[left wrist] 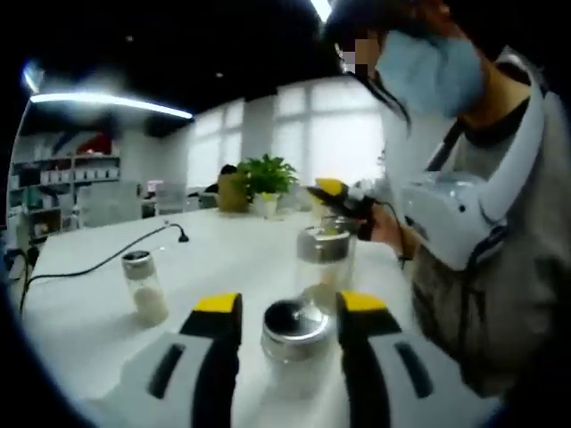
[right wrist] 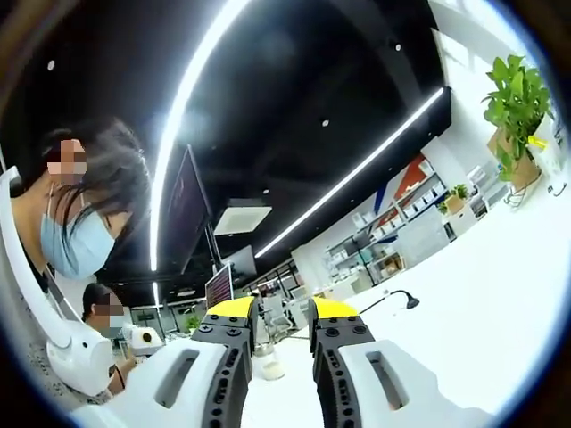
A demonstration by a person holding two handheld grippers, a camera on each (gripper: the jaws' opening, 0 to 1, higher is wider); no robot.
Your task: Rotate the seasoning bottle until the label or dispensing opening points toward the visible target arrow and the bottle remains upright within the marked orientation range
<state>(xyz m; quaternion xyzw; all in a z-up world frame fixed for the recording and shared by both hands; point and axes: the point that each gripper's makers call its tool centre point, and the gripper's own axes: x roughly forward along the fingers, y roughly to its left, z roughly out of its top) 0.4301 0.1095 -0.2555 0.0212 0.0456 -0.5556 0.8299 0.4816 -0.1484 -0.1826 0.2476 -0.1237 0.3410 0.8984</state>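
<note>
My left gripper (left wrist: 287,308) is low over the white table (left wrist: 223,259), jaws open on both sides of a seasoning bottle (left wrist: 294,334) with a metal cap; I cannot tell if they touch it. My right gripper (right wrist: 282,312) points upward, jaws with a narrow gap, holding nothing. In the left gripper view it is near a second bottle (left wrist: 326,259). A third bottle (left wrist: 144,287) stands apart. No label is readable.

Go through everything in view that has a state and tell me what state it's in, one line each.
Left gripper: open, jaws either side of a jar.
Steel-lidded jar: upright, lid on.
Small shaker: upright, capped, part full of white powder.
Tall jar: upright, lid on.
Right gripper: jaws close together, nothing between them.
Black cable: lying loose.
</note>
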